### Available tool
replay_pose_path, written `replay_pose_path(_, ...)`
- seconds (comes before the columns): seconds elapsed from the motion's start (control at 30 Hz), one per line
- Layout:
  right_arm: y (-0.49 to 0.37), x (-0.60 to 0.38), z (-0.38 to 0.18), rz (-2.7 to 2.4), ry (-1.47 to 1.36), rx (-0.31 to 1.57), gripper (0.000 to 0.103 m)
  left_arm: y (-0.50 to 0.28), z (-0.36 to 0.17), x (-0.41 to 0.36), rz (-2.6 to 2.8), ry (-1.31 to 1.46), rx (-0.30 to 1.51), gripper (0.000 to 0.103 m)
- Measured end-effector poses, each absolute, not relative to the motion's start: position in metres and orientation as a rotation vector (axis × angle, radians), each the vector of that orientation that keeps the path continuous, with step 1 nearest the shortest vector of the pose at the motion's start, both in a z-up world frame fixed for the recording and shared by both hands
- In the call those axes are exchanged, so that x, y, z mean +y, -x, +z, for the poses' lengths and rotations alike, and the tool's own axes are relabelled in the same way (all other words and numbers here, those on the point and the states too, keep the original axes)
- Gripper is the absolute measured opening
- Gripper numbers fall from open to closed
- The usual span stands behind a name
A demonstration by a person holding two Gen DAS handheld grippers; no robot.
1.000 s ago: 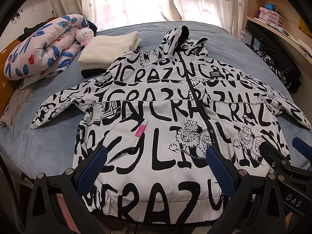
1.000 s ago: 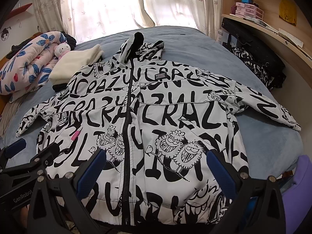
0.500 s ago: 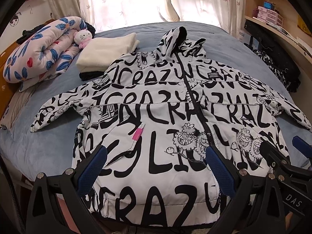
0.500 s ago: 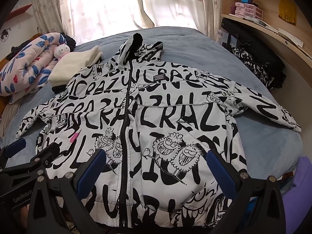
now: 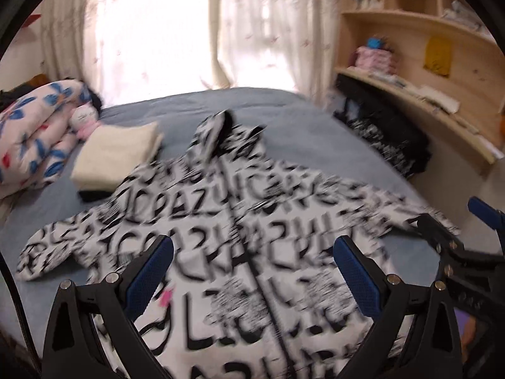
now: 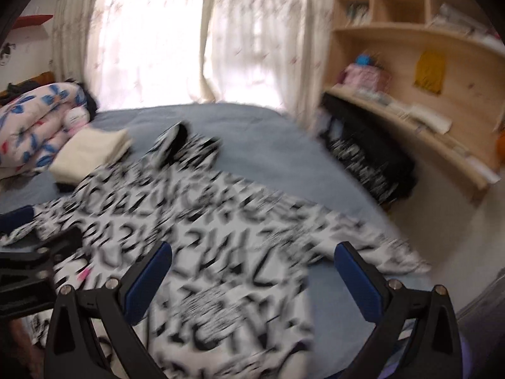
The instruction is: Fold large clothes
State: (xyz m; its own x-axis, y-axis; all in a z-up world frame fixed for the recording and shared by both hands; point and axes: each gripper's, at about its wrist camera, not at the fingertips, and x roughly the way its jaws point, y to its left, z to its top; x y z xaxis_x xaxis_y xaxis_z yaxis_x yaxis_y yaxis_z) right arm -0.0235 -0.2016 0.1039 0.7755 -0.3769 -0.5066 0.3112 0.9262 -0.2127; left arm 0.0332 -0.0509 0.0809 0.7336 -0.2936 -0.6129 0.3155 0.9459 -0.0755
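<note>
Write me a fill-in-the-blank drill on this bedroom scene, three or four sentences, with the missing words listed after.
1. The black-and-white printed jacket lies spread out on a bed covered in a ____ sheet.
2. Both the left gripper and the right gripper have their jaws ____, with nothing between them.
3. The folded cream blanket lies on the bed beside the jacket's ____ sleeve as seen in the picture.
4. The wooden shelves stand on the ____ side of both views.

Missing words: blue; open; left; right

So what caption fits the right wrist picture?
Open hand-held gripper over a black-and-white jacket spread on the bed.
</note>
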Motion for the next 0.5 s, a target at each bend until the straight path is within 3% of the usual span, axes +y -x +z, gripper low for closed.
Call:
replay_pose_path(0.33, 0.039, -0.260, 0.184, -0.540, 0.209, 0.344, 0.103, -0.050, 0.153, -0.103, -0.433, -0.023, 0.521, 0.101)
replay_pose_path(0.5, 0.036, -0.287, 0.208, -0.523, 0.215, 0.320, 0.103, -0.063, 0.179, -0.134, -0.450, -0.031, 0.470, 0.101)
